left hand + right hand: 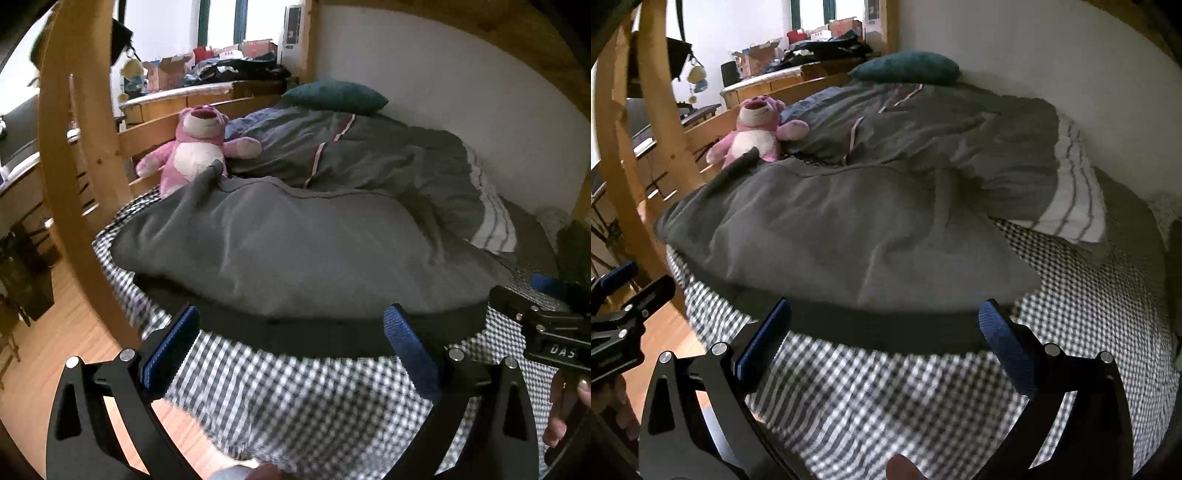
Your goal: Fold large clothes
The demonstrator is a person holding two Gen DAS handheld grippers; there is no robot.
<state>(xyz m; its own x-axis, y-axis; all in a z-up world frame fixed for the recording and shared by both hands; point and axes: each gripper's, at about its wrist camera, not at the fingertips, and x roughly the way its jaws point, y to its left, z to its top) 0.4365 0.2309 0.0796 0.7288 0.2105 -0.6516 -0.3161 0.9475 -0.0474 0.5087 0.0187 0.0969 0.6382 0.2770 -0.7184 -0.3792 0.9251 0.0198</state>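
Grey sweatshirt, soft rumpled mound on checked sheet, left claw spread, right claw spread

My left gripper was held low and level, its two blue-padded fingers spread wide with nothing between them. My right gripper was posed the same way, jaws wide apart and holding nothing, its blue pads angled outward. The two tools sat side by side: the black body of the right one showed at the right edge of the left wrist view, with my right hand curled around its handle, fingertips visible. The left tool's frame showed at the left edge of the right wrist view.
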